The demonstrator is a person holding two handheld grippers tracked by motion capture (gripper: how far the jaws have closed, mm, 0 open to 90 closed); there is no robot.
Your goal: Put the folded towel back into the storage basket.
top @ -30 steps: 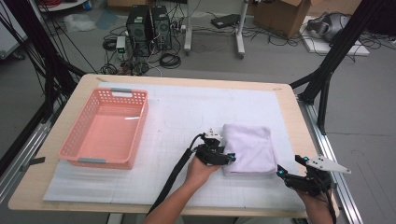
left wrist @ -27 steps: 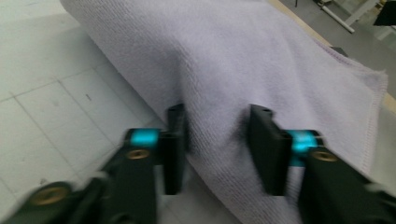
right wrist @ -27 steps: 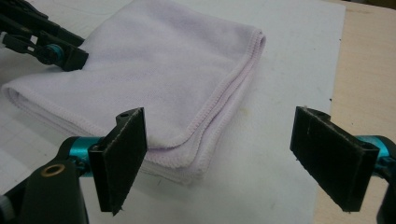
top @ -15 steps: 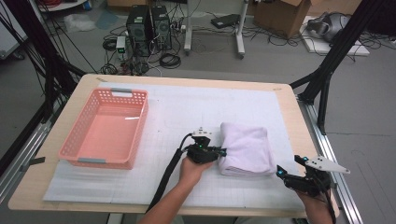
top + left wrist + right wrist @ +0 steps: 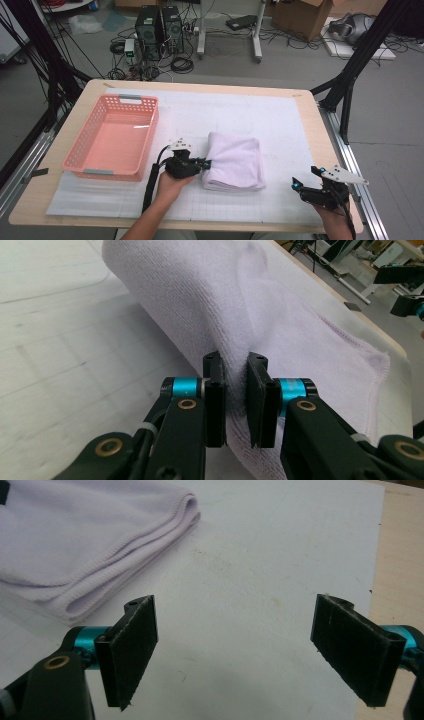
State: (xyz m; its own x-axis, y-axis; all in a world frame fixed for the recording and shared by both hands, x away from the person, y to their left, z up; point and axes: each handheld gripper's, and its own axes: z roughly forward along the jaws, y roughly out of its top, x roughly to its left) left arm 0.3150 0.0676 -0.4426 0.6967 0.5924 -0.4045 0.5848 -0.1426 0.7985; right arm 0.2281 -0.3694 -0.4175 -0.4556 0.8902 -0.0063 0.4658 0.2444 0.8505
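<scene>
Towel (image 5: 234,161), pale lilac and folded, sits pinched by left gripper (image 5: 235,385); right gripper (image 5: 235,650) jaws spread.

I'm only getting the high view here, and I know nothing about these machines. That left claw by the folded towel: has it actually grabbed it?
Observer: Yes. In the left gripper view the left gripper has its jaws pinched on a fold of the towel, cloth bunched between the pads.
Operator: And the other claw, lower right?
Observer: The right gripper has its jaws wide apart with nothing between them, above the white mat.
Operator: Is the towel one thick layer?
Observer: No. The right gripper view shows several stacked folds with stitched hems along its edge.
</scene>
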